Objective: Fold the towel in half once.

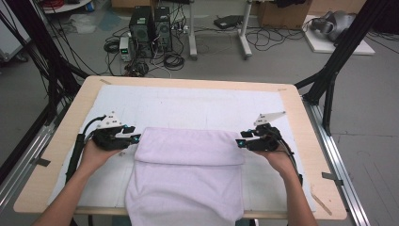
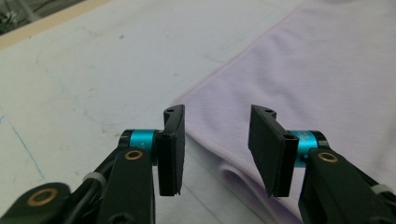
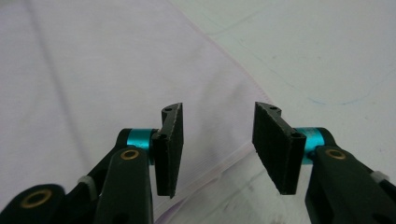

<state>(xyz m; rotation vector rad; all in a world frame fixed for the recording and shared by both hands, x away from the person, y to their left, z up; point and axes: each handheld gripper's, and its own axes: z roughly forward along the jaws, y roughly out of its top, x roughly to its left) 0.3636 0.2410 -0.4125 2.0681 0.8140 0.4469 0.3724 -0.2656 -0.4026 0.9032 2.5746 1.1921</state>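
Two grippers flanked a pale lilac towel that lay folded on the white sheet covering the table, its near part hanging over the table's near edge. The left gripper sat just beside the left end of the folded-over far band, jaws apart with nothing pinched; in the left gripper view the towel's corner lay beneath the gap. The right gripper stood at the band's right end, jaws likewise apart, the towel's edge below them.
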